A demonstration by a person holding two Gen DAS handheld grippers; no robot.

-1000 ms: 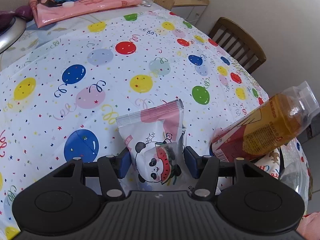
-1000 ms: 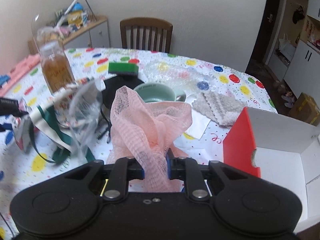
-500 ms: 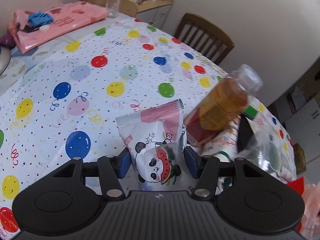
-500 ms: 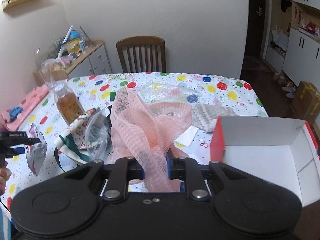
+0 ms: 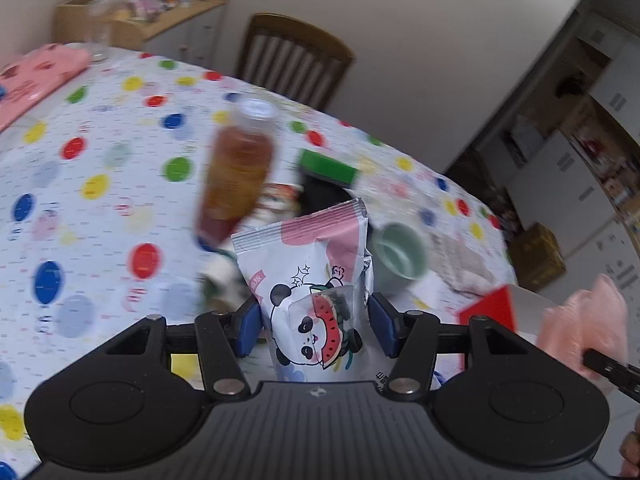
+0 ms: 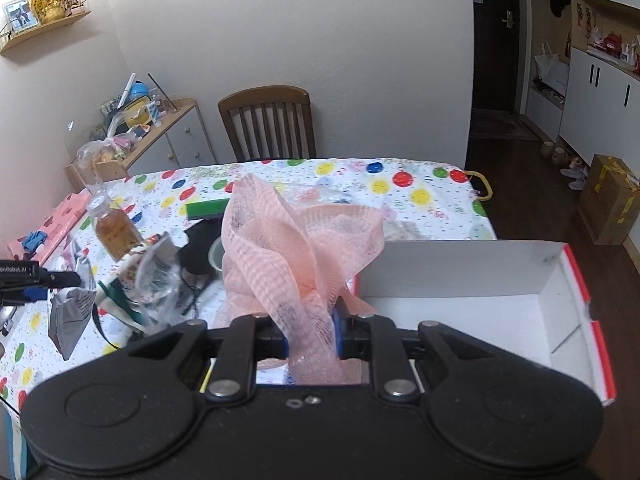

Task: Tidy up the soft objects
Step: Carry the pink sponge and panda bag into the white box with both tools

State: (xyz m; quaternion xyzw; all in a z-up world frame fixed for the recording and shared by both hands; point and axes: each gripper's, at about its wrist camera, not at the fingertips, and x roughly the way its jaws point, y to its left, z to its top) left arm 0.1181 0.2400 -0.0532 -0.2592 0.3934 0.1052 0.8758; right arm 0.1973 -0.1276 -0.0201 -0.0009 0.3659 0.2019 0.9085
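Both grippers now swung toward white box [image 6: 472, 296]; left gripper [image 5: 314, 322] grasping panda snack pouch [image 5: 310, 280], right gripper [image 6: 311, 336] clenched on pink mesh [image 6: 296, 248].

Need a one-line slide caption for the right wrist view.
Right gripper clamps pink mesh fabric beside an open white box at the balloon-print table.

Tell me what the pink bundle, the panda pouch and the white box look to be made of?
Pink bundle: soft open mesh netting, matte; the weave shows and it bunches loosely. Panda pouch: thin glossy plastic film, probably, with crimped top seal. White box: likely cardboard, matte white inside, red outside, with thin flat walls.
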